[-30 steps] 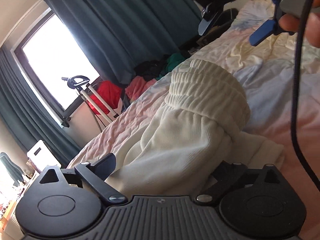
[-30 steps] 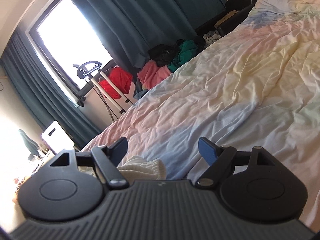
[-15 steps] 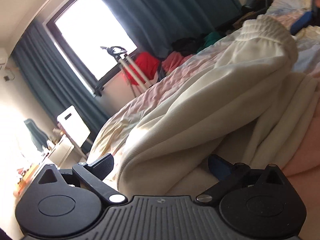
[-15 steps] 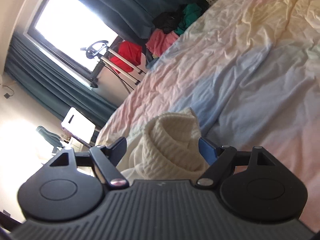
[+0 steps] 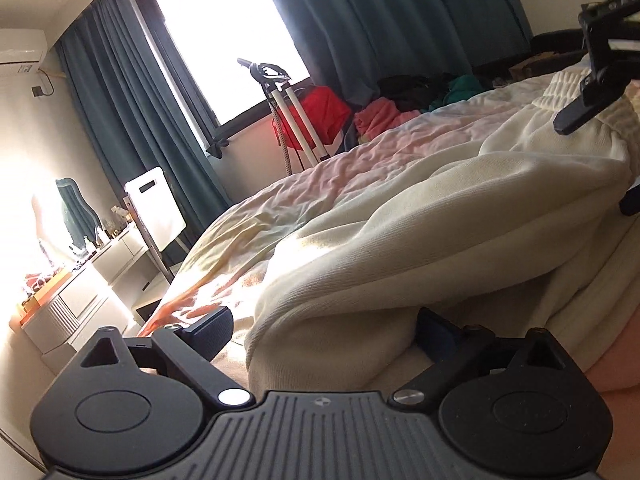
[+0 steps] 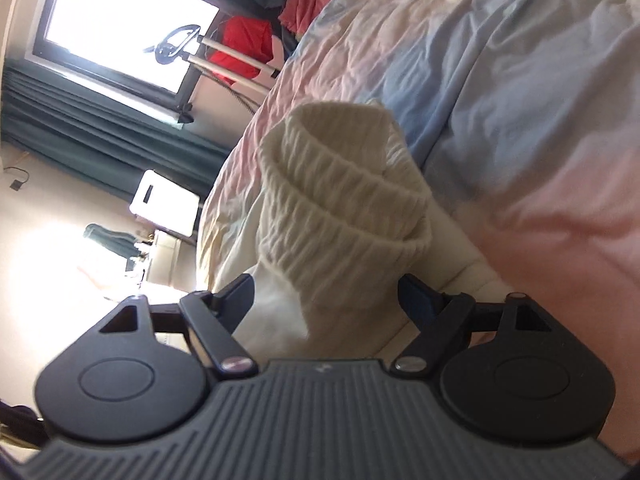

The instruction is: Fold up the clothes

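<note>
A cream knit garment [image 5: 440, 220] with a ribbed elastic band [image 6: 344, 216] lies bunched on the pastel bed sheet [image 6: 520, 80]. My left gripper [image 5: 324, 330] sits low at the garment's near fold. Its jaws are closing, with the thick fold between the fingers and a gap still showing at the left pad. My right gripper [image 6: 326, 294] straddles the ribbed band. Its jaws are closing too, and the band fills most of the gap. In the left wrist view the right gripper [image 5: 596, 164] shows at the far right over the band.
Beyond the bed's far side are a bright window with teal curtains, a standing steamer [image 5: 288, 108], and a pile of red, pink and green clothes [image 5: 376, 116]. A white chair [image 5: 154, 208] and a cluttered white dresser [image 5: 80, 292] stand left of the bed.
The left gripper slid along the garment toward the bed's edge and rolled. The right gripper dropped onto the ribbed band, which now sits between its fingers. Both jaws narrowed a little.
</note>
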Demonstrator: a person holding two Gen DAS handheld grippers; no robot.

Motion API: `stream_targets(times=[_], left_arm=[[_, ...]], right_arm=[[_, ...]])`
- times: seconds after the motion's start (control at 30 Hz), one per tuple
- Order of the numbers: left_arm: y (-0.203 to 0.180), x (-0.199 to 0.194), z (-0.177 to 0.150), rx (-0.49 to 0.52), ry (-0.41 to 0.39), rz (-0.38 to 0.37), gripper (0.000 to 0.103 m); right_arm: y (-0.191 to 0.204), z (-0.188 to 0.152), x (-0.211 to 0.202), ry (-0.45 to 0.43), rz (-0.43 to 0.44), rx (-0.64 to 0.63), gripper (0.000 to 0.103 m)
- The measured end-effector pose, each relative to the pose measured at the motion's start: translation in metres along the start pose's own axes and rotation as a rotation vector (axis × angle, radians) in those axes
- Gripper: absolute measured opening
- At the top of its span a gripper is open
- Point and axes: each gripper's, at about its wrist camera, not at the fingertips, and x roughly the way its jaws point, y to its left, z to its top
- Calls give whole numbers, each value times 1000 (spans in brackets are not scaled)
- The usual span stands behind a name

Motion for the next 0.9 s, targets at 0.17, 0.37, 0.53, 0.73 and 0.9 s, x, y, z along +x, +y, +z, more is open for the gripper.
stream_targets(times=[0.17,0.37,0.53,0.73,0.9], left_arm=[[-4,-3,-3,23,-16,-11,81],[0,-13,-3,28,-65,-29,52],[-6,-33,-6,90,-103,-91,37],[-12,-33,-15,148,-60,-143,36],[-5,-31,-16,114,-37,-156,37]], right_arm=[[7,5,5,-85,-46,-86,52],[19,19,-11,-182,12,-181,39],[7,34,-17,-208,5,-161,38],[-32,31,0,-91,-79,-14,41],[-23,25,0,-81,-106,-73,62]])
